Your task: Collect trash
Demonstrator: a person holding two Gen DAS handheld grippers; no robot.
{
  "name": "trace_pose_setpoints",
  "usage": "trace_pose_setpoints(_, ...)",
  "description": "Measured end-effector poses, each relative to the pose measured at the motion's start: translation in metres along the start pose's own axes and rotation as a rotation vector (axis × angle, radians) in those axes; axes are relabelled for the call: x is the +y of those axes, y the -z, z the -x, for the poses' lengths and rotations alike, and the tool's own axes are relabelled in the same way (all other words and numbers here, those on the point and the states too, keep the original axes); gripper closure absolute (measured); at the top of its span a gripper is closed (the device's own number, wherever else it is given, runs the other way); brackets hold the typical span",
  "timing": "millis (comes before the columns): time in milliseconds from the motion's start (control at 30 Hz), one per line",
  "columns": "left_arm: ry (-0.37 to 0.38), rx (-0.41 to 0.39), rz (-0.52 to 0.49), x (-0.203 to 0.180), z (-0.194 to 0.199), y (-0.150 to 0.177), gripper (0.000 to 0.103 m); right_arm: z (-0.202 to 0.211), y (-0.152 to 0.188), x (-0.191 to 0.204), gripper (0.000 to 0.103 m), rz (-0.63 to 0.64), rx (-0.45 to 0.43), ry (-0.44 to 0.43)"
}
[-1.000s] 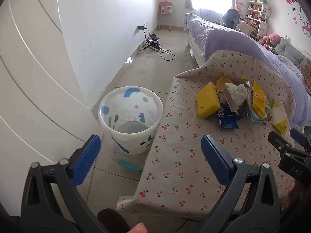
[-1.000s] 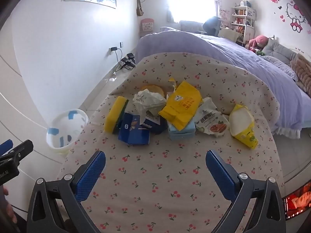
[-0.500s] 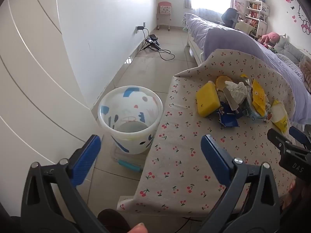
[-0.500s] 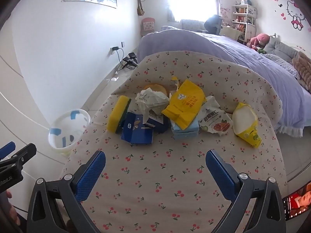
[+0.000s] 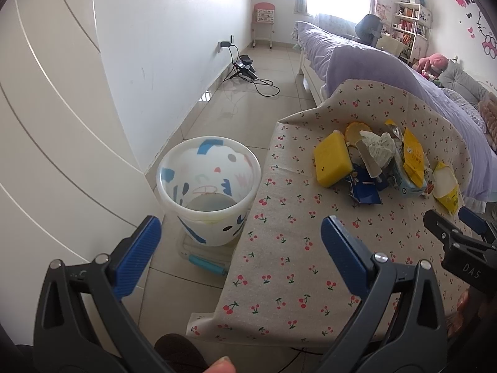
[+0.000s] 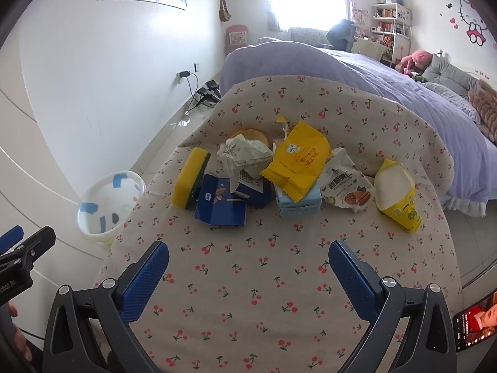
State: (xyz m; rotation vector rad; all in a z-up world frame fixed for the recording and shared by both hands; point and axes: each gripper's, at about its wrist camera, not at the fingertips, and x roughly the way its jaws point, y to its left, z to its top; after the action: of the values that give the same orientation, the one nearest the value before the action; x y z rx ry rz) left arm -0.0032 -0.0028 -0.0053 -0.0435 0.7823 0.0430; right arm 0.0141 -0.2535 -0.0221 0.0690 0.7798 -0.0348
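The left wrist view alone looks inside the white patterned plastic bin (image 5: 208, 192) on the floor, left of the cherry-print table (image 5: 298, 248). The left gripper (image 5: 240, 236) and right gripper (image 6: 248, 264) both hold their jaws wide, empty. One yellow sponge (image 6: 189, 180), one blue carton (image 6: 222, 205) and two yellow wrappers (image 6: 299, 161) lie piled mid-table.

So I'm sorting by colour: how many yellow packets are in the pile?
2: the yellow snack packet atop the middle, and the yellow-and-white packet lying apart at the right. Others may be buried.
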Motion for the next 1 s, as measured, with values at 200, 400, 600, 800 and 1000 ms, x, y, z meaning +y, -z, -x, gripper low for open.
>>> trace_pose_setpoints(200, 0.000, 0.001, 0.000, 0.0003, -0.0001, 0.0000, 0.001, -0.0004, 0.0002, -0.0001, 0.000, -0.003, -0.002, 0.001)
trace_pose_setpoints(400, 0.001, 0.001, 0.001, 0.0002, 0.0000, 0.0000, 0.001, -0.0001, 0.0003, -0.0001, 0.000, -0.004, 0.000, 0.000)
trace_pose_setpoints(600, 0.002, 0.001, 0.001, 0.0000, 0.0001, -0.0001, 0.001, -0.0009, 0.0004, 0.0000, 0.000, -0.003, 0.003, -0.001)
trace_pose_setpoints(800, 0.002, 0.001, 0.001, -0.0003, 0.0005, -0.0002, 0.001, -0.0011, 0.0005, 0.0002, 0.000, -0.004, 0.002, 0.000)
trace_pose_setpoints(1000, 0.001, 0.000, 0.002, -0.0004, 0.0007, -0.0002, 0.001, -0.0017, 0.0012, 0.0008, 0.000, -0.004, 0.005, 0.000)
